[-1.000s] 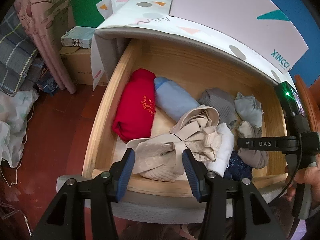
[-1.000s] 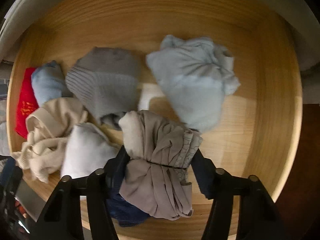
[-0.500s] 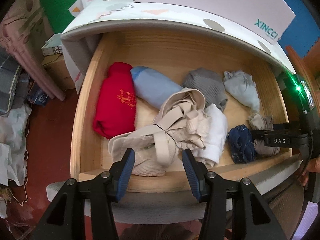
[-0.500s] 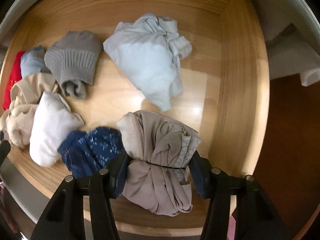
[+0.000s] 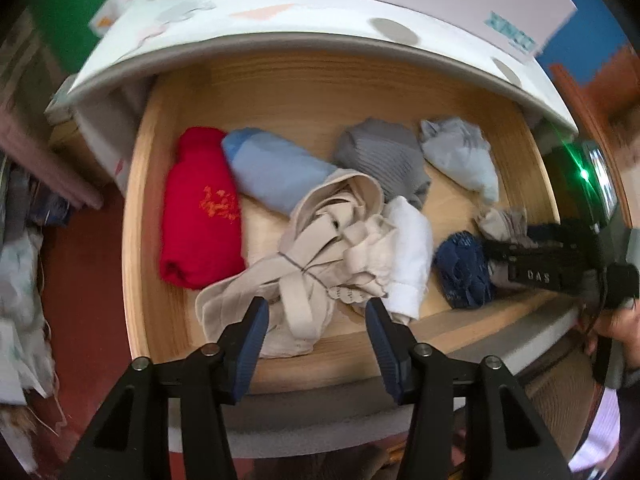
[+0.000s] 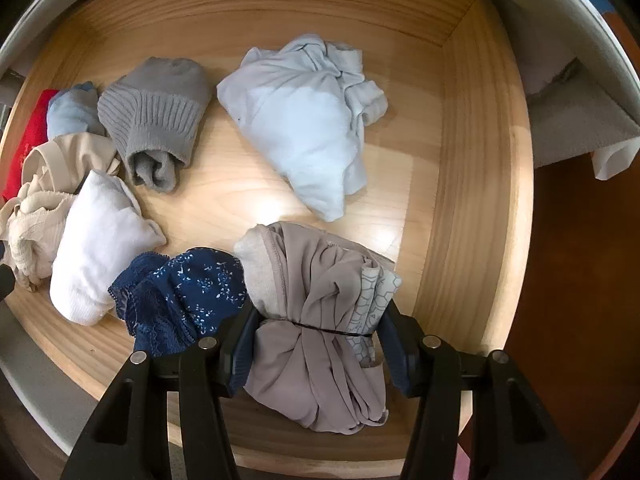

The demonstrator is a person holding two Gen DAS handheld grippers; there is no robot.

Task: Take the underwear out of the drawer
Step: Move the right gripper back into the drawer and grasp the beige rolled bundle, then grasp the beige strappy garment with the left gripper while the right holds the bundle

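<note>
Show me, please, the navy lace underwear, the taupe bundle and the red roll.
navy lace underwear [image 6: 180, 296]: right wrist view, its patterned middle.
taupe bundle [image 6: 320, 280]: right wrist view, upper fold above the tie.
red roll [image 5: 200, 208]: left wrist view, beside the orange motif.

- Pale wooden drawer [image 6: 472, 184], smooth-grained, its floor glossy where light pools.
- Taupe underwear bundle [image 6: 320, 320]: thin, silky cloth, bound by a dark band.
- Navy underwear [image 6: 180, 300]: printed cloth with a lace edge.
- Grey garment [image 6: 156, 116]: ribbed knit.
- White bundle [image 6: 96, 240]: soft, matt cloth.
- Red garment [image 5: 200, 208]: fuzzy cloth with orange stitching.
- Gripper arms of matt black plastic, ridged blue pads [image 5: 250, 340] on the jaws.
</note>
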